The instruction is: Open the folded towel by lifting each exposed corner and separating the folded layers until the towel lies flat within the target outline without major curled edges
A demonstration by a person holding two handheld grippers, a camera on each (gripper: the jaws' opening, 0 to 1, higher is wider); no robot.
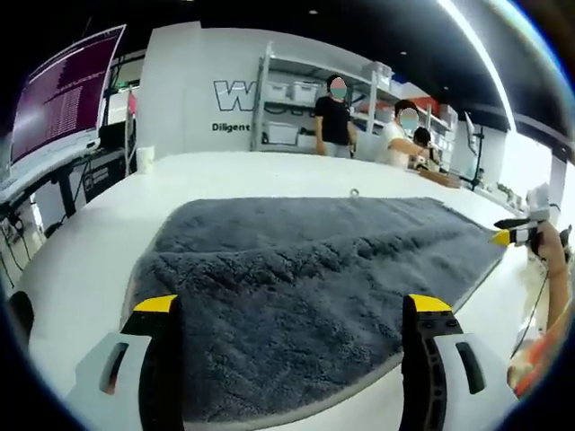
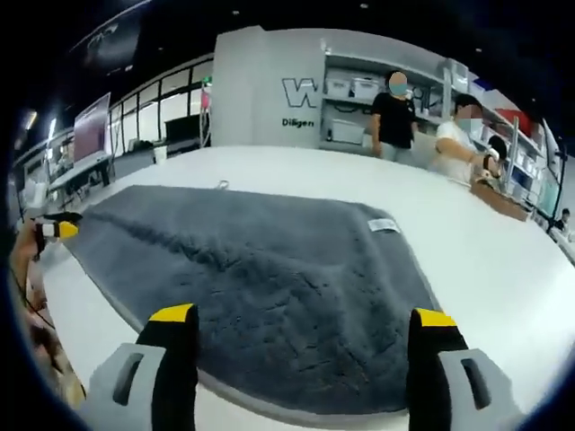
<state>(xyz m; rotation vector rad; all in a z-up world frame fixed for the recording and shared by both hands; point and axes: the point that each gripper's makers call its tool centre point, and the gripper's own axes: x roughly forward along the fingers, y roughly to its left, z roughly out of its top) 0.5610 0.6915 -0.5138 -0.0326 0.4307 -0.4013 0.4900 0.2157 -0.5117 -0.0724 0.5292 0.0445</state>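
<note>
Grey fluffy towel (image 1: 305, 287) is spread on the white table (image 1: 81, 269) right in front of both your tools. In the left gripper view your left gripper (image 1: 293, 307) hangs just over the near edge, jaws spread wide with nothing between them. Same deal in the right gripper view: the right gripper (image 2: 301, 316) is wide apart and empty above the towel's near hem. Further out, the right gripper view shows a small white tag (image 2: 384, 225) at a far corner. Only the left gripper view gets the monitor (image 1: 63, 94) and a white cup (image 1: 145, 159). People (image 2: 393, 112) stand by shelves at the back.
</note>
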